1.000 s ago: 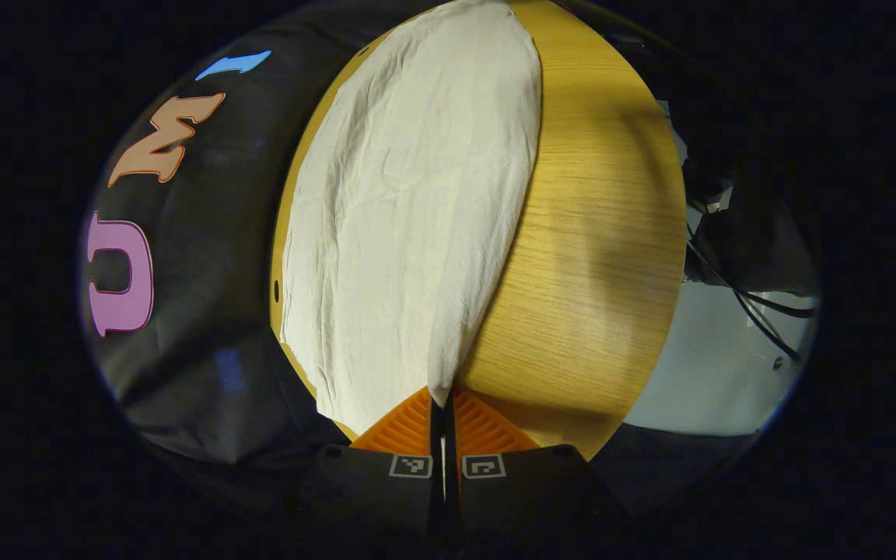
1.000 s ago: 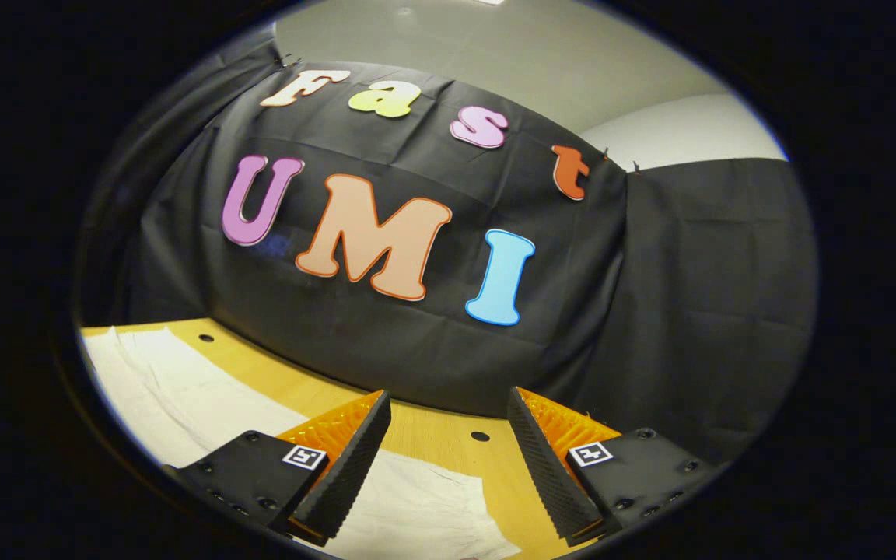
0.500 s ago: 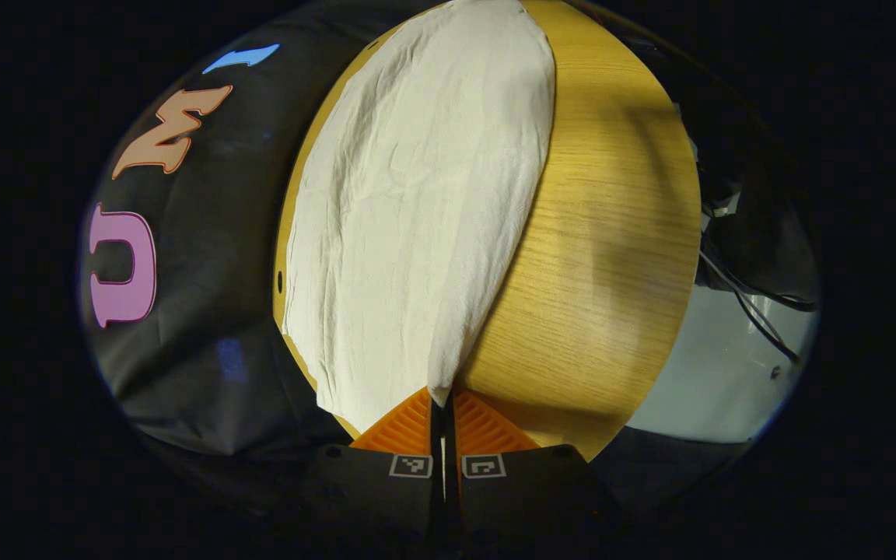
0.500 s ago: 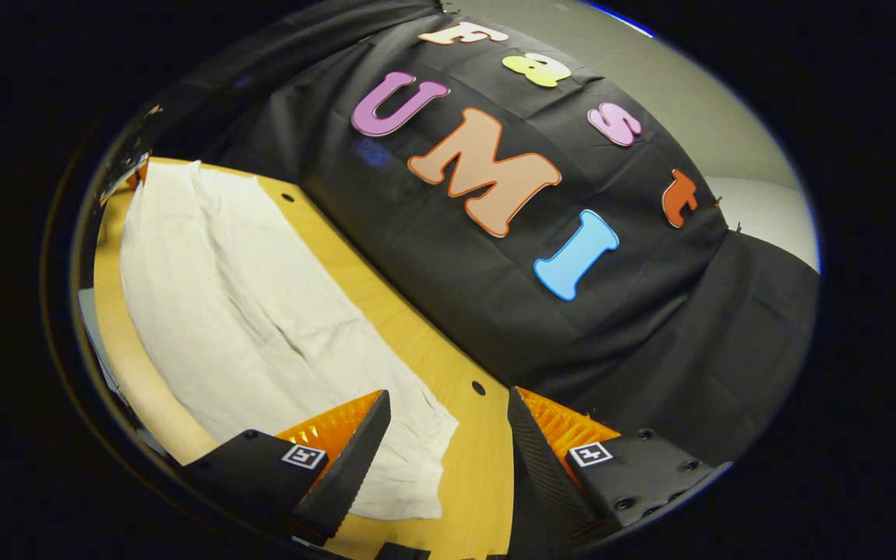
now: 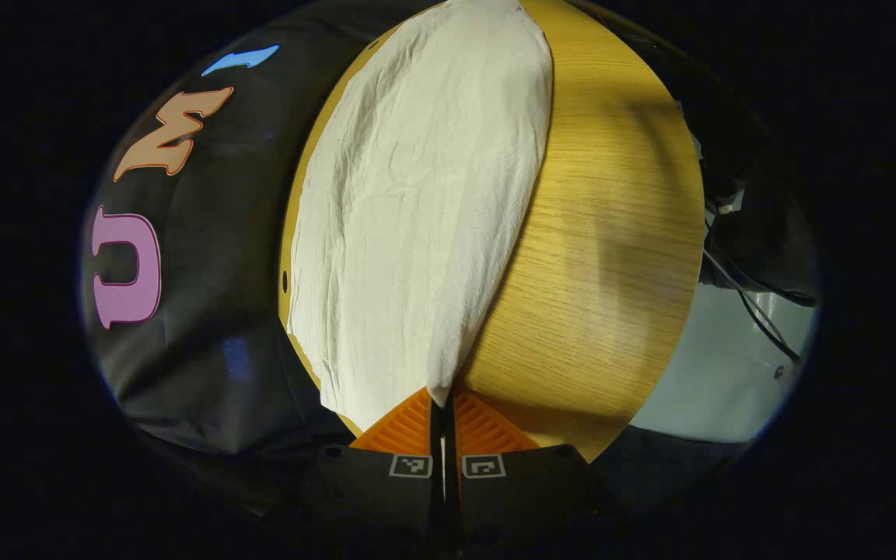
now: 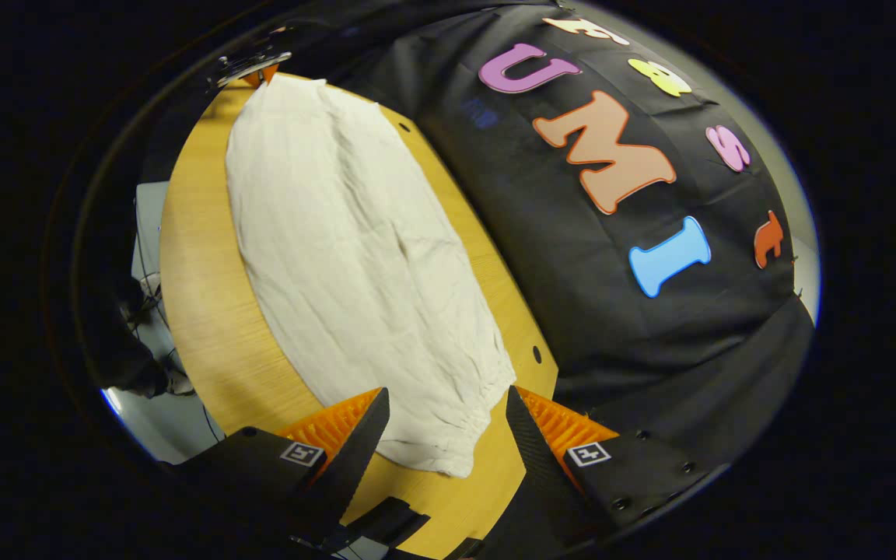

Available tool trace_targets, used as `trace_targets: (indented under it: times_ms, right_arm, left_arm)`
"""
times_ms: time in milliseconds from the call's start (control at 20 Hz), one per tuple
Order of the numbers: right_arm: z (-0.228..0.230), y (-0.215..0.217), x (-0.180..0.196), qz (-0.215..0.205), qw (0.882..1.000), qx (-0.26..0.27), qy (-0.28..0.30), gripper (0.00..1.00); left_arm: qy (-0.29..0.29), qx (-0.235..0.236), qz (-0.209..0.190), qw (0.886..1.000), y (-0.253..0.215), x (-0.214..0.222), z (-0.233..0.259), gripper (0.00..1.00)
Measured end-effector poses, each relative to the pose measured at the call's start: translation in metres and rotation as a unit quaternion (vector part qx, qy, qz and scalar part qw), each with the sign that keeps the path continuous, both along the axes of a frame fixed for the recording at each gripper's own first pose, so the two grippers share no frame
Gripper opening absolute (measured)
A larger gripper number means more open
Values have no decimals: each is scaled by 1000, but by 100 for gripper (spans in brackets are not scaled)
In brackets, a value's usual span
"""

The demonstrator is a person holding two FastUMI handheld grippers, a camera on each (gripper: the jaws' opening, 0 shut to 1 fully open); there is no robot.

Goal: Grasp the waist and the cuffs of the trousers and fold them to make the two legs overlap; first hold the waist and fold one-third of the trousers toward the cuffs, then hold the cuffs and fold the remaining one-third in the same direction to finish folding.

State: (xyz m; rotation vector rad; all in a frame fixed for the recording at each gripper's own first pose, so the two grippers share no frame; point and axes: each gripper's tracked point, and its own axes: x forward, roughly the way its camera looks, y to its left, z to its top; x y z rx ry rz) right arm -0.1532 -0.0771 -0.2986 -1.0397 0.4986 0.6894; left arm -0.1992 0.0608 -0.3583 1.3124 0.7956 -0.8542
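Observation:
Cream trousers [image 5: 417, 202] lie lengthwise on the wooden table [image 5: 596, 233]. My left gripper [image 5: 442, 400] is shut on the near corner of one end, and the cloth rises in a fold to its fingers. In the right gripper view the trousers [image 6: 355, 249] stretch away across the table [image 6: 199, 295], their gathered end nearest. My right gripper [image 6: 446, 395] hangs open over that gathered end, a finger on either side, not touching the cloth. At the trousers' far end, the left gripper [image 6: 255, 71] shows small, pinching the cloth.
The black cloth wall [image 6: 611, 311] runs close along the table's far edge. Small holes [image 6: 536, 356] dot the tabletop near it. Cables [image 5: 755, 311] trail over the pale floor [image 5: 712, 381] past the table's open side. Bare wood lies beside the trousers.
The right gripper has swung down from facing the wall to over the trousers' gathered end, still open. The left gripper has stayed shut on its corner, barely shifting.

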Motion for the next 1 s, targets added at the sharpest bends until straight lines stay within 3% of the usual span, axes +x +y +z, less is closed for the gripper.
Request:
trace_targets:
  times_ms: [200,450,900,1000]
  right_arm:
    - [-26,-17,-10,36,997,-57,32,97]
    - [-51,-25,-24,66,991,-92,69,100]
    - [-69,-14,1,68,991,-96,70,88]
    - [-71,-12,7,66,991,-102,55,80]
  left_arm:
    - [-4,0,0,1000,1,0,-1,0]
    - [-5,3,-1,1000,1,-1,0,0]
    - [-6,6,3,1000,2,1,-2,0]
    - [-7,7,4,1000,2,0,-2,0]
